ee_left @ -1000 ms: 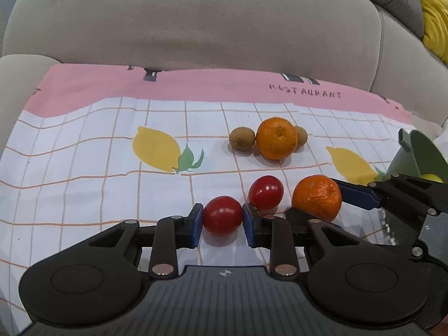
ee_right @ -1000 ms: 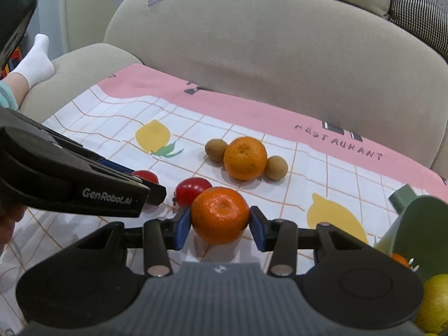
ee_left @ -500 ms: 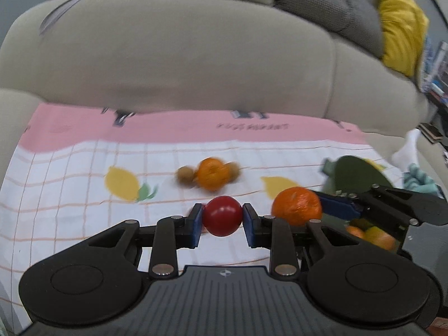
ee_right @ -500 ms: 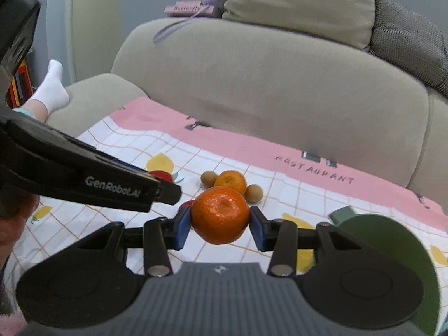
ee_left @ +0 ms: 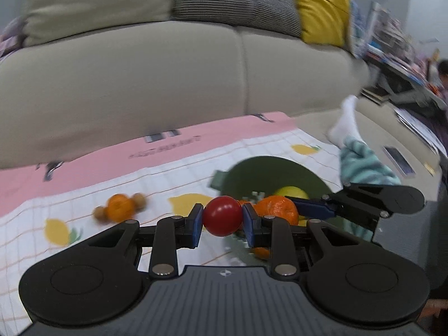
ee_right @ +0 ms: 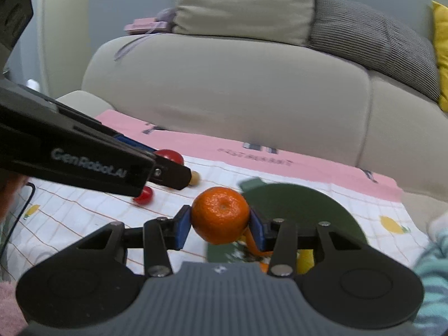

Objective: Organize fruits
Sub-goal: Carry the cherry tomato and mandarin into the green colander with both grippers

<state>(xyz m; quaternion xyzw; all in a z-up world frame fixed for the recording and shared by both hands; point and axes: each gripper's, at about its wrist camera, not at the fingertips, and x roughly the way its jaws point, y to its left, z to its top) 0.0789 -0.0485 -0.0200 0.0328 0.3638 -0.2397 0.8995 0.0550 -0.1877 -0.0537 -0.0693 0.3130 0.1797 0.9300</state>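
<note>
My left gripper (ee_left: 223, 221) is shut on a red tomato (ee_left: 222, 216) and holds it in the air beside the rim of the dark green bowl (ee_left: 268, 168). My right gripper (ee_right: 220, 224) is shut on an orange mandarin (ee_right: 220, 215) above the near edge of the green bowl (ee_right: 302, 204); that mandarin also shows in the left wrist view (ee_left: 277, 210). The bowl holds a yellow fruit (ee_left: 291, 191) and orange fruit. On the cloth lie a second red tomato (ee_right: 144, 195), another mandarin (ee_left: 120, 211) and two small brown kiwis (ee_left: 139, 200).
The fruit lies on a checked cloth (ee_left: 84, 196) with lemon prints and a pink border, spread over a beige sofa (ee_left: 140, 70). Cushions line the sofa back. A person's leg in a white sock (ee_left: 345, 123) and striped teal trousers lies right of the bowl.
Both grippers have lifted their fruit off the cloth and swung right, over to the green bowl. The second tomato, a mandarin and the kiwis stay on the cloth.
</note>
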